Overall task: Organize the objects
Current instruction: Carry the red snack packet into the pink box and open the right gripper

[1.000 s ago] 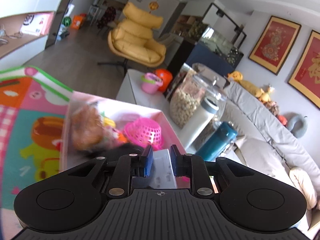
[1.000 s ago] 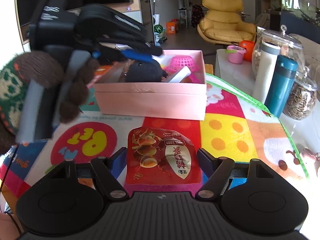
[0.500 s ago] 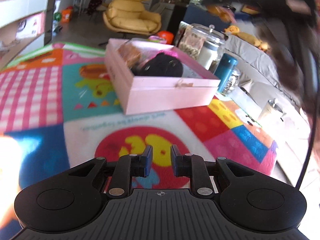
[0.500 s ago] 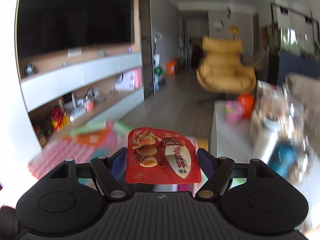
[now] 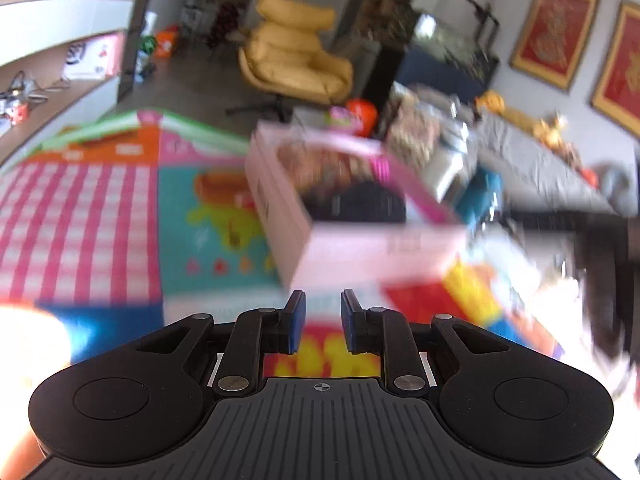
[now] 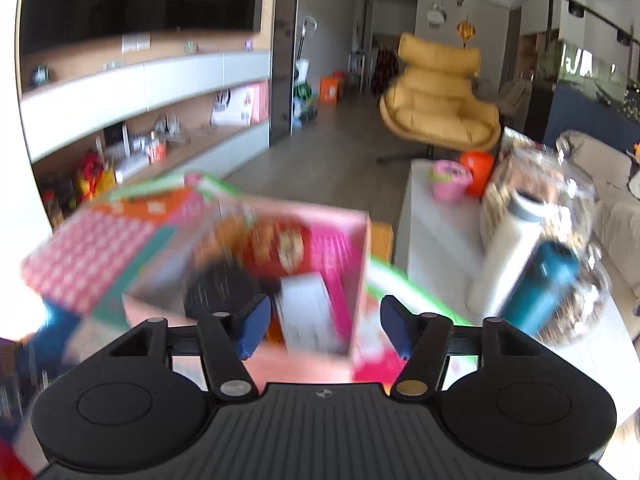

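Observation:
A pink box (image 5: 360, 240) stands on the colourful play mat (image 5: 80, 220); both views are blurred. In the right wrist view the pink box (image 6: 240, 356) holds a red snack packet (image 6: 280, 248), a white packet (image 6: 308, 312), a black thing (image 6: 224, 288) and a pink basket (image 6: 336, 248). My right gripper (image 6: 324, 324) is open and empty just above the box's near wall. My left gripper (image 5: 322, 320) is empty, its jaws a narrow gap apart, above the mat in front of the box.
A white side table (image 6: 424, 216) right of the mat carries glass jars (image 6: 552, 184), a white bottle (image 6: 508, 256), a teal bottle (image 6: 540, 280) and a pink cup (image 6: 448, 180). A yellow armchair (image 6: 440, 96) stands behind. Shelves (image 6: 140, 92) line the left wall.
The red snack packet has left my right gripper and lies in the box; the right gripper has dropped towards the box. My left gripper has swung and sits a little closer to the box.

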{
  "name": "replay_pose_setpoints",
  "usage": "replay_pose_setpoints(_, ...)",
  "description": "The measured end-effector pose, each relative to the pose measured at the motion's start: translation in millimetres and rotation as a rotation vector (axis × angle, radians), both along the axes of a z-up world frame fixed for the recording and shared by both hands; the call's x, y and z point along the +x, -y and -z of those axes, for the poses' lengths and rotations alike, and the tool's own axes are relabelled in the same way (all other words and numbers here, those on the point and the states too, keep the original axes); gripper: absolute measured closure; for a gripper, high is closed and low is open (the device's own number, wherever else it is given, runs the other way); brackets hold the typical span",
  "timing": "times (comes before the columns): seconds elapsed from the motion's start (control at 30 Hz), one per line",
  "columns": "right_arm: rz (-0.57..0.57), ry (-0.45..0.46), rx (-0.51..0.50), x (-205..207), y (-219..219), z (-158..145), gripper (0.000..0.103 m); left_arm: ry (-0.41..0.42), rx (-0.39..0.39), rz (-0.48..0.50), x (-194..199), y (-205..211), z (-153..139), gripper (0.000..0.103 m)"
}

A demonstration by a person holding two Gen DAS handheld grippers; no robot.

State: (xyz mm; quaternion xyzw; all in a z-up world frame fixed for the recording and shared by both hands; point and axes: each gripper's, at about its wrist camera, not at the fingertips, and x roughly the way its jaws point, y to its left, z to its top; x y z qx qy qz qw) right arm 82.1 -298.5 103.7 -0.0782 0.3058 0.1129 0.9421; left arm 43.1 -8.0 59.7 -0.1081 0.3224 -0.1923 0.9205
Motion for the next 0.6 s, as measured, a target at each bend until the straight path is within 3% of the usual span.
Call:
replay_pose_setpoints(0.13, 0.015, -0.032, -0.006, -8.1, 10.6, 22.7, 0.042, 0.015, -0.011, -0.083, 45.1, 13.9, -17.6, 0.081)
replay_pose_setpoints(0.27, 0.042, -0.051, -0.031, -0.3, 8.9, 49.8, 0.042, -0.070, 0.089, -0.139, 87.1, 30.2, -8.9, 0.080)
replay_pose_setpoints(0.3, 0.043, -0.049, -0.037, 1.6, 8.4, 55.2, 0.042, -0.094, 0.113, -0.160, 93.7, 31.3, -4.2, 0.075)
replay_pose_setpoints(0.37, 0.045, -0.047, -0.036, 5.6, 6.4, 63.1, 0.042, -0.119, 0.131, -0.176, 99.0, 28.2, 4.4, 0.051)
replay_pose_setpoints(0.4, 0.045, -0.048, -0.026, 7.4, 6.0, 65.8, 0.042, -0.118, 0.136, -0.182, 99.2, 24.7, 7.3, 0.045)
replay_pose_setpoints(0.47, 0.040, -0.048, 0.002, 11.1, 4.4, 68.3, 0.042, -0.112, 0.134, -0.184, 97.8, 15.7, 11.7, 0.025)
replay_pose_setpoints(0.6, -0.017, -0.056, 0.046, 18.0, -14.2, 70.1, 0.042, -0.093, 0.134, -0.236, 93.6, -7.8, 15.3, 0.011)
